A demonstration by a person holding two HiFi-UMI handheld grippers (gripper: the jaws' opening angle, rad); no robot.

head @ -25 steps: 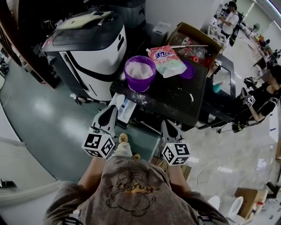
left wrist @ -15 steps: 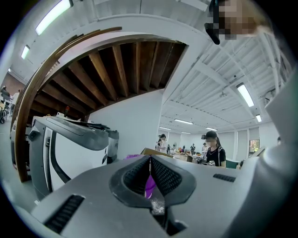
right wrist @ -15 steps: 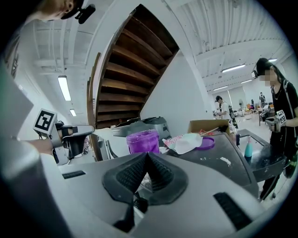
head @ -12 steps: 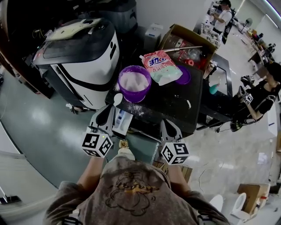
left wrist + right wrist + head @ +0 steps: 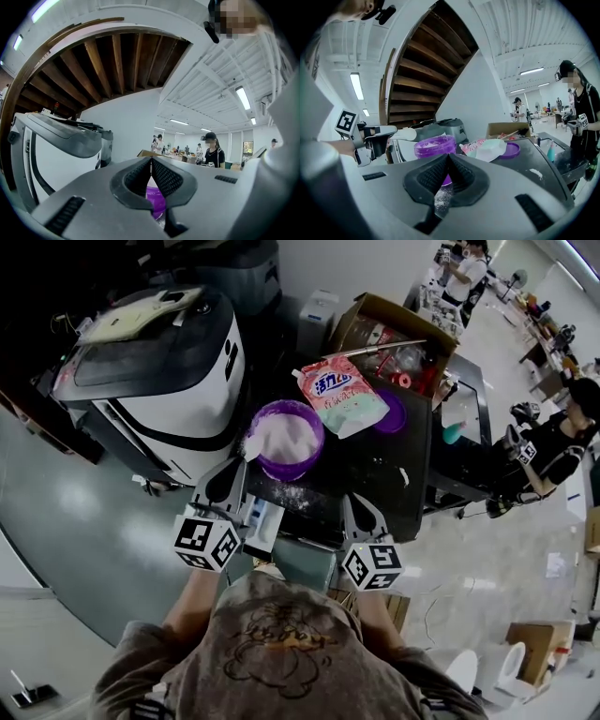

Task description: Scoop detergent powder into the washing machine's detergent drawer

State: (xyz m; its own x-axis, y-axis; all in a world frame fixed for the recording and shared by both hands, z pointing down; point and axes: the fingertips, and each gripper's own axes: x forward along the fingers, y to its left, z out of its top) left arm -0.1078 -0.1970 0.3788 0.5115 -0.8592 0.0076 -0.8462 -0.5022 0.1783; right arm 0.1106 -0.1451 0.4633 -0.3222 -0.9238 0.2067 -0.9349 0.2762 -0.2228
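**Scoop at the tub, no powder seen in the drawer yet**

The detergent powder (image 5: 286, 435) sits heaped white inside the purple tub (image 5: 287, 473), which stands near the front left corner of the counter (image 5: 375, 474). At the tub's left rim I see the white scoop (image 5: 251, 446). Its bowl is level with the rim in the right gripper view (image 5: 404, 134), but I cannot tell whether it carries a load.

My left hand-held gripper (image 5: 240, 468) is pinching the scoop by its handle. Its own view shows the jaws pressed together on a thin white strip (image 5: 151, 161).

Just below the counter's front edge, between my two tools, is a white and blue tray that I take to be the detergent drawer (image 5: 263, 521), pulled open. I can make out no powder in it from here.

My right hand-held gripper (image 5: 356, 501) hangs at the counter's edge. Its jaws are pressed together on nothing (image 5: 449, 158).

Some powder (image 5: 286, 491) is spilled on the counter in front of the tub. Behind the tub lie the pink detergent bag (image 5: 342, 395) and the purple lid (image 5: 396, 413), and the washing machine (image 5: 159, 371) stands to the left.

My judgement is that the task is at the scooping stage. The tub is open and the tool is in hand. What is left is carrying a scoopful down to the drawer and tipping it in.
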